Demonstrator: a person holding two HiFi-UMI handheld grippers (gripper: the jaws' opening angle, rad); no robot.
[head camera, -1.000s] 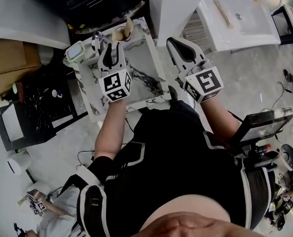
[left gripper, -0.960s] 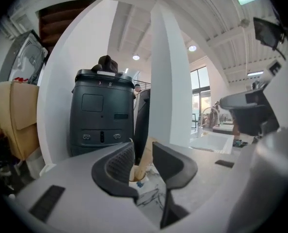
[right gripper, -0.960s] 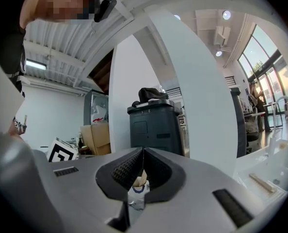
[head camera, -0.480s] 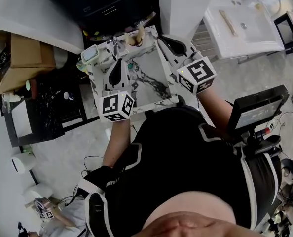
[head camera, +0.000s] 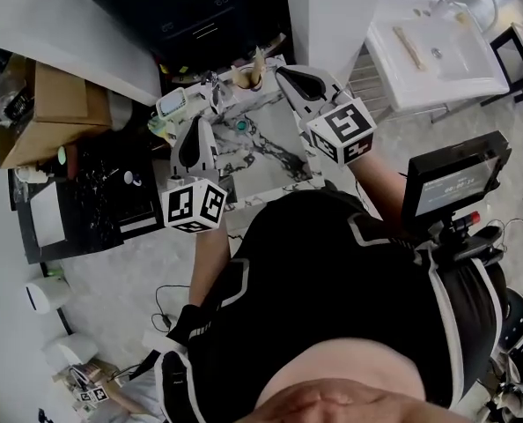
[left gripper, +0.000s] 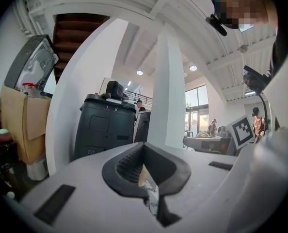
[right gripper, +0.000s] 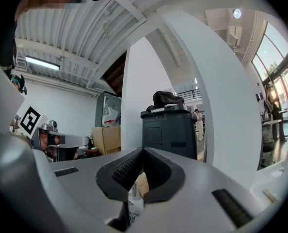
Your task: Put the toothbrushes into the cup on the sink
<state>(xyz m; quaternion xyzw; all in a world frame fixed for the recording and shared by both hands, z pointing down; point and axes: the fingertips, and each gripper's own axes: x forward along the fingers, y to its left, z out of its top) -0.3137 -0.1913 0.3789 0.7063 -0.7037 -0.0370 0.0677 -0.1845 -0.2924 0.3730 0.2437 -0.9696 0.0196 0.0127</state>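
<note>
The left gripper (head camera: pixel 195 127) has just clamped its jaws together on nothing. The right gripper (head camera: pixel 286 74) is clenched empty too, both by the black-veined white marble sink (head camera: pixel 275 161). A pale wooden toothbrush (head camera: pixel 259 57) stands in a small, blurry cup (head camera: pixel 249 78) at its back edge.

The left gripper (left gripper: pixel 146 178) points level; its jaws have just been closing and now meet, nothing held between them; a strip of marbled surface (left gripper: pixel 152 200) shows through their slit; beyond stand a black bin (left gripper: pixel 103 127), a white pillar (left gripper: pixel 166 91) and a cardboard box (left gripper: pixel 23 125).
</note>
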